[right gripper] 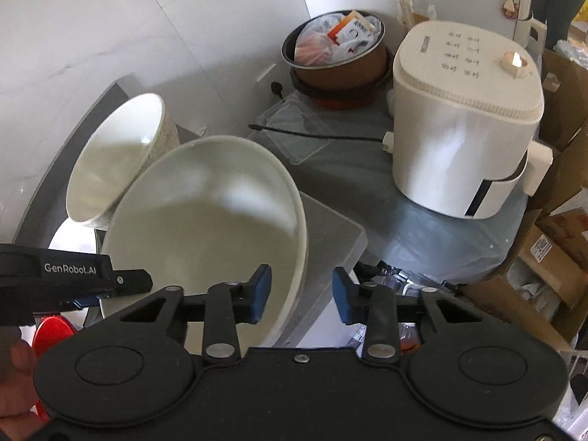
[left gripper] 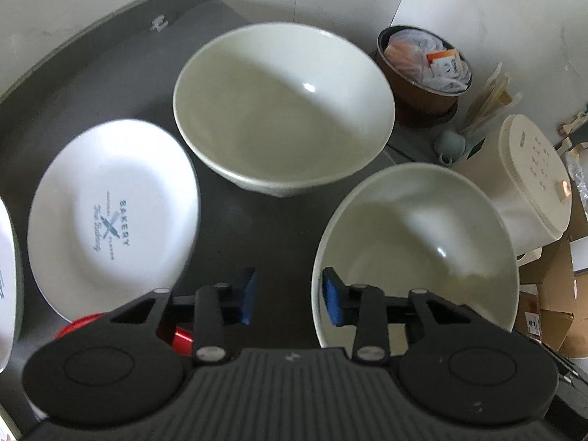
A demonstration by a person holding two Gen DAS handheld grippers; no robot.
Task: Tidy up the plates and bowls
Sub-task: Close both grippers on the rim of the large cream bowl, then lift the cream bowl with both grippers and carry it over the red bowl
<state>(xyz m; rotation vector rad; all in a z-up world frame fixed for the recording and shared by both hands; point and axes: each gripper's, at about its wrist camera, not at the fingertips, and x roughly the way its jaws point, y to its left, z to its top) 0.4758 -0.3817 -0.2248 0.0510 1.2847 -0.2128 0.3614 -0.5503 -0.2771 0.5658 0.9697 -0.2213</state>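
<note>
two bowls [left gripper: 283, 110] [left gripper: 415, 253], two plates [left gripper: 114, 217] [left gripper: 5, 294], one cooker [left gripper: 529, 187], one pot [left gripper: 422, 73].

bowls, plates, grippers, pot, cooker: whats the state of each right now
far bowl: upright, empty, on the counter
near bowl: upright, empty, rim between the fingers of both grippers, not clamped
bakery plate: flat, face up, empty
left hand-held gripper: open
right hand-held gripper: open
brown pot: no lid, stuffed with bags and packets
white cooker: lid shut
</note>
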